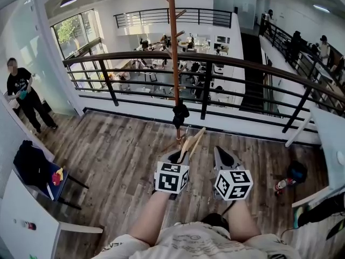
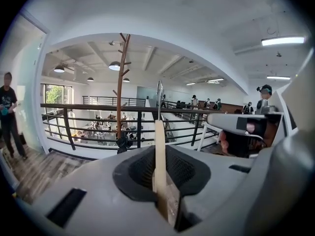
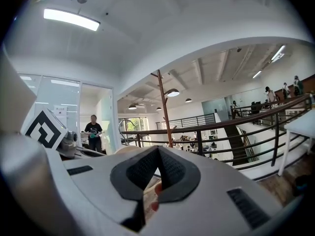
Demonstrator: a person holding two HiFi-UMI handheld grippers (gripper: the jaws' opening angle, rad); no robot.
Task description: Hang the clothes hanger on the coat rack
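The pick-up part looks done and the hanging itself is all to come. The left gripper (image 1: 179, 156) has its claw pinched on the wooden clothes hanger (image 1: 191, 142). In the left gripper view the pale wood stands edge-on between the two dark pads, with the metal hook (image 2: 159, 95) rising straight up toward 12 o'clock. In the head view the hanger slants off toward 1 o'clock from that gripper and sits low, close to the foot of the coat rack (image 1: 173, 47). The rack's brown pole stands at 12 o'clock from both grippers, in front of the railing (image 1: 242, 63). A dark bundle (image 1: 180, 113) hangs on the lower pole. The hanger's hook rests on no branch yet, and the pegs near the top are well above it. The right gripper (image 1: 218, 154) is at 3 o'clock from the left one, with its claw pressed together and nothing of the task's between the tips. Something reddish shows through the gap lower down, possibly part of the holder's hand, though the view is too poor to be sure. What remains, by my reading, is to lift the hanger up the pole, pass the hook over a free branch, and let go.
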